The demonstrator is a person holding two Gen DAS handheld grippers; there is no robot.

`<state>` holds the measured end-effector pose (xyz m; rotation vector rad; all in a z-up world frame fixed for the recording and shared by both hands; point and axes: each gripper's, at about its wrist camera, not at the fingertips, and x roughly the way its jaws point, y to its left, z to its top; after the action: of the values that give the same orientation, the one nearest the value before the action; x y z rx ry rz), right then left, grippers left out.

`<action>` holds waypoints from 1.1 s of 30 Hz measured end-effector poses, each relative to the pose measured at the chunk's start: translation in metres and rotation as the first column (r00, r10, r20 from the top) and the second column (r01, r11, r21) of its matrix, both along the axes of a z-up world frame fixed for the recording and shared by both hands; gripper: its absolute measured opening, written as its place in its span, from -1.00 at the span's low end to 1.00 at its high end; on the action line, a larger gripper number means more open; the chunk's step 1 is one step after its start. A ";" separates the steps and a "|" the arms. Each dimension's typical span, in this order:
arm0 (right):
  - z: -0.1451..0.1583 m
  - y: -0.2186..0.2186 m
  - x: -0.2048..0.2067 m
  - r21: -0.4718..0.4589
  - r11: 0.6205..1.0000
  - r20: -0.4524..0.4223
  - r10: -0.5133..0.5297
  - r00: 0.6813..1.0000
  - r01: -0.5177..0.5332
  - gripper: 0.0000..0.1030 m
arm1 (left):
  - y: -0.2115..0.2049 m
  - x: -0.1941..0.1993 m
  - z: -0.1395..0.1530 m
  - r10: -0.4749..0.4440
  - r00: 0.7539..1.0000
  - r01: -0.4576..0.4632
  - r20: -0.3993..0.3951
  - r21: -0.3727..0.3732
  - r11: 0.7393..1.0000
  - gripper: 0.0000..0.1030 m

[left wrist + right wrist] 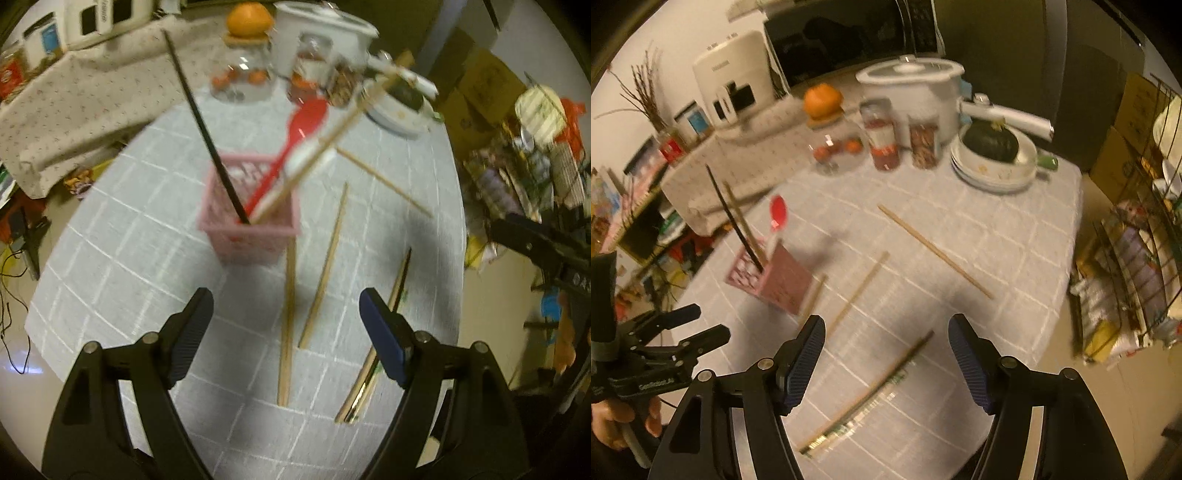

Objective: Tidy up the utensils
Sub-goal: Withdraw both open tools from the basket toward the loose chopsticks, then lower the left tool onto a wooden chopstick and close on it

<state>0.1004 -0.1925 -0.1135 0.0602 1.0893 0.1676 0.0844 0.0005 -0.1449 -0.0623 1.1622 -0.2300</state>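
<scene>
Left wrist view: the pink basket [248, 225] is seen standing on the grey checked tablecloth [129, 251], already loaded with a black chopstick [207, 129], a red spoon [295, 144] and a pale wooden chopstick [332, 136].
Loose utensils: four are left lying on the cloth; two wooden chopsticks [288, 317] [325, 269] lie just in front of the basket, a third [384, 181] lies further off, and a chopstick with a dark tip [384, 332] lies on a shiny wrapper.
Left gripper [286, 314]: spread wide, nothing held, the nearest wooden chopstick framed between its jaws.
Right gripper [886, 343]: spread wide and empty, poised above the dark-tipped chopstick [879, 384].
Step in hand: an approach for the next pickup is judged to be under way.
Next move: each gripper must be lowered until a thin stick lies between the pads, then closed squarely, so that the stick is not rolled aside.
</scene>
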 end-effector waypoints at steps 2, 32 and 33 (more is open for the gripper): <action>-0.015 -0.003 0.001 -0.008 1.000 -0.042 -0.005 0.999 0.005 0.39 | -0.006 -0.002 -0.007 -0.022 1.000 0.022 -0.018 0.014 1.000 0.58; -0.144 -0.021 0.048 0.068 0.982 -0.422 -0.130 0.897 0.174 -0.67 | -0.019 0.000 -0.044 -0.064 0.977 0.059 -0.202 -0.033 0.998 0.58; -0.145 -0.020 0.049 0.064 0.982 -0.425 -0.134 0.895 0.177 -0.67 | -0.018 -0.001 -0.044 -0.065 0.977 0.059 -0.201 -0.033 0.998 0.58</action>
<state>0.1489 -0.2127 -0.2587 0.2854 1.5010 0.0646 0.0837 -0.0176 -0.1890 -0.0748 1.3652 -0.3000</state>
